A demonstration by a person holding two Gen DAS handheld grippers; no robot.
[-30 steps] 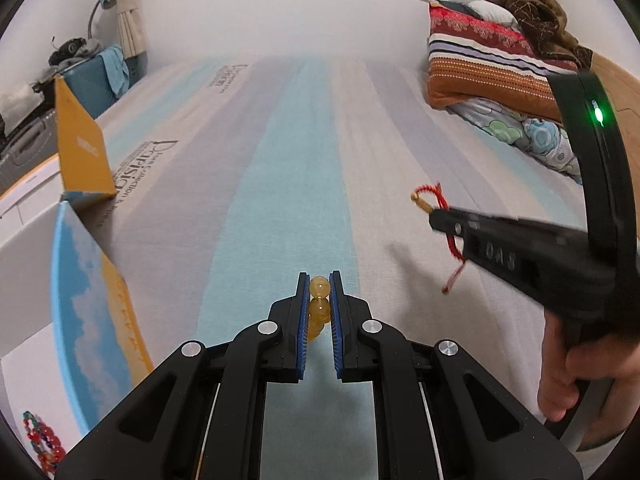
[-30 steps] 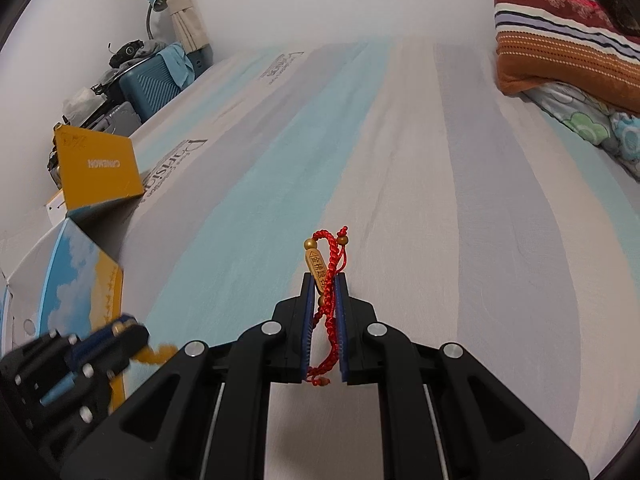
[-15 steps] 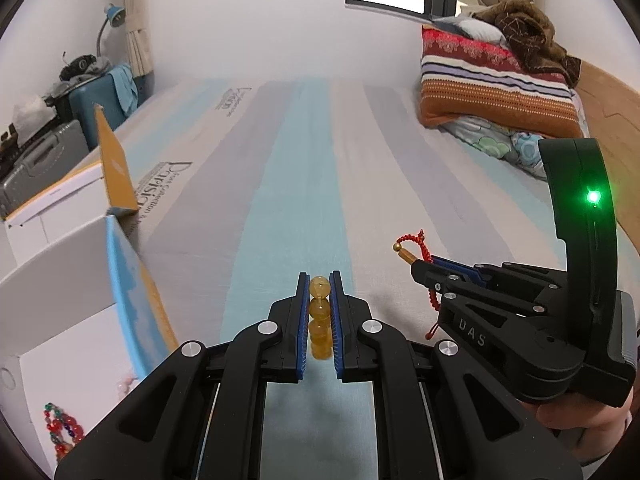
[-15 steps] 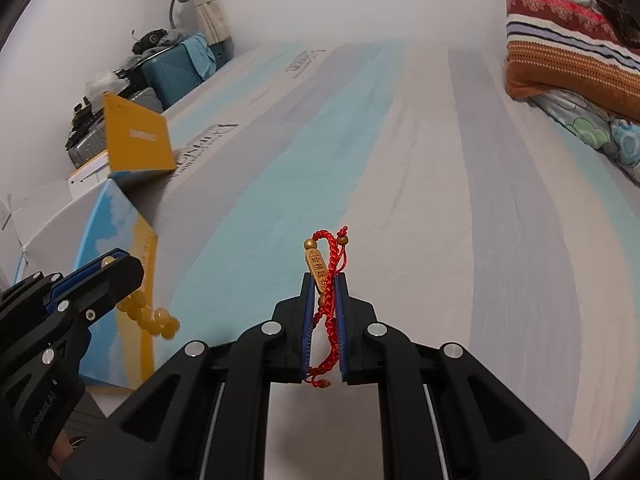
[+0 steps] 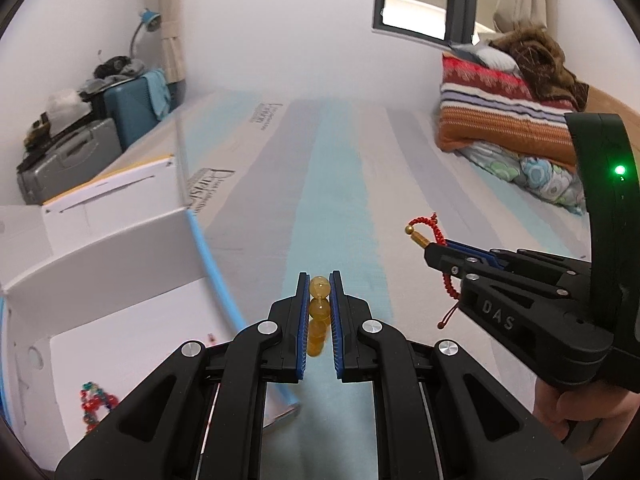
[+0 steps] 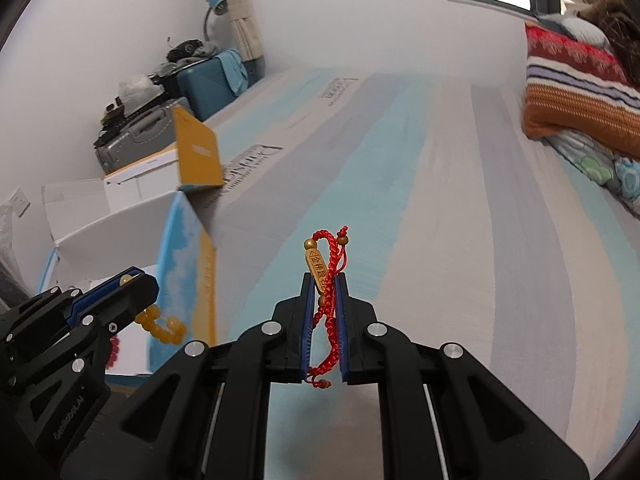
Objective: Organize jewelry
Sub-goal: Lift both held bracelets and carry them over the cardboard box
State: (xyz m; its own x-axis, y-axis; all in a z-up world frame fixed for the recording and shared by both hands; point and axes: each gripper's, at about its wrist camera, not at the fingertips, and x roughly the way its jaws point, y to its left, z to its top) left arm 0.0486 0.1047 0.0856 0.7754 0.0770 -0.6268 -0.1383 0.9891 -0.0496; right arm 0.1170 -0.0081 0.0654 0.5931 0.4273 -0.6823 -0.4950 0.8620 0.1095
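Ahead, across the middle of both views, the striped bedsheet (image 5: 332, 184) runs bare up to the white wall, with free room between the two tools. Along the right edge of both views a stack of folded blankets (image 5: 500, 120) closes that side; in the upper left, suitcases (image 6: 160, 136) and a blue desk lamp (image 5: 150, 20) crowd the corner.

At the left edge of the left wrist view stands an open white box (image 5: 120, 256) with a blue-edged flap running down toward the frame's bottom centre. On its floor, lower left, lies a red beaded bracelet (image 5: 94, 400). Behind it, in the right wrist view, is a second box with an orange flap (image 6: 196, 152) standing up.

At bottom centre of the left wrist view, the left gripper (image 5: 319, 292) is clenched on an amber bead bracelet (image 5: 319, 308); translucent round beads are stacked between the blue pads, and the right wrist view shows the rest of the strand hanging below the fingers in front of the box wall. At bottom centre of its own view, the right gripper (image 6: 325, 284) is clamped on a red cord bracelet (image 6: 330, 292), a braided cord with small gold beads and an engraved gold bar poking above the tips.
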